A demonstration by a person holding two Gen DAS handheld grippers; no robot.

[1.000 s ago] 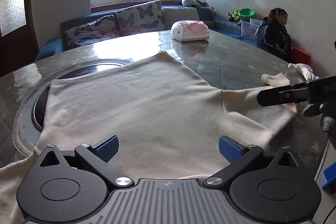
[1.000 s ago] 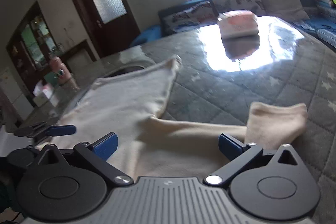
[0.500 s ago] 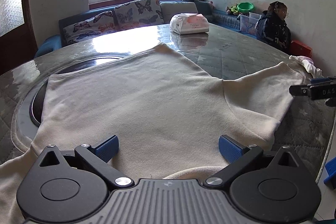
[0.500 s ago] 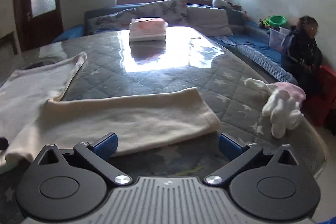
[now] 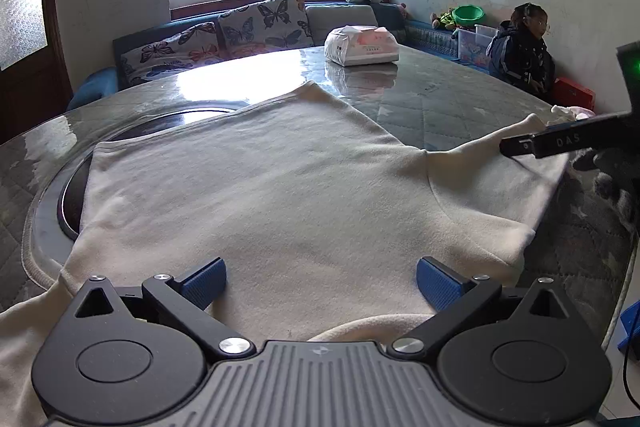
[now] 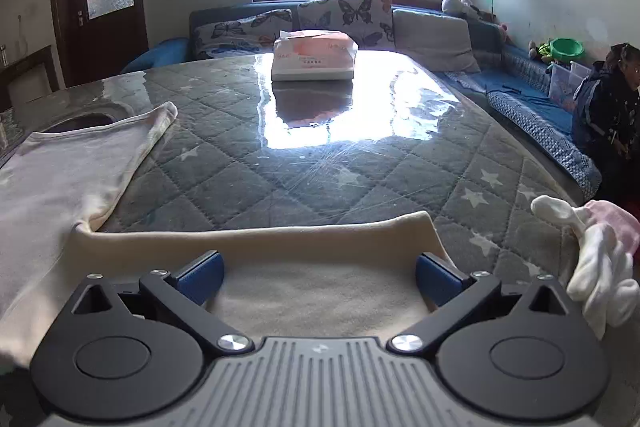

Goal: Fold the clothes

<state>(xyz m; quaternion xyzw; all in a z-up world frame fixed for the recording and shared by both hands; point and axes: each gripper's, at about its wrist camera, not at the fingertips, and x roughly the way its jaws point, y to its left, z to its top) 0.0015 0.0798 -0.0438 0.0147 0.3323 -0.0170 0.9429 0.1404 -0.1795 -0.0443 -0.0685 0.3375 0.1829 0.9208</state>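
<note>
Only the right wrist view shows small white-and-pink socks (image 6: 600, 259) beside the cream long-sleeved cotton top (image 5: 280, 195); both claws, left claw (image 5: 320, 277) and right claw (image 6: 318, 273), gape released.

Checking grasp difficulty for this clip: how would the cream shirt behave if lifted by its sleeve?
The shirt is probably floppy: it lies flat and drapes over the table edge. The sleeve would likely sag and drag the body along. It looks light, with soft fabric unlikely to slip.

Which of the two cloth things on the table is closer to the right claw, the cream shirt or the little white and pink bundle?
The cream shirt: its sleeve lies between the right claw's open fingers; the bundle sits off to the right.
</note>
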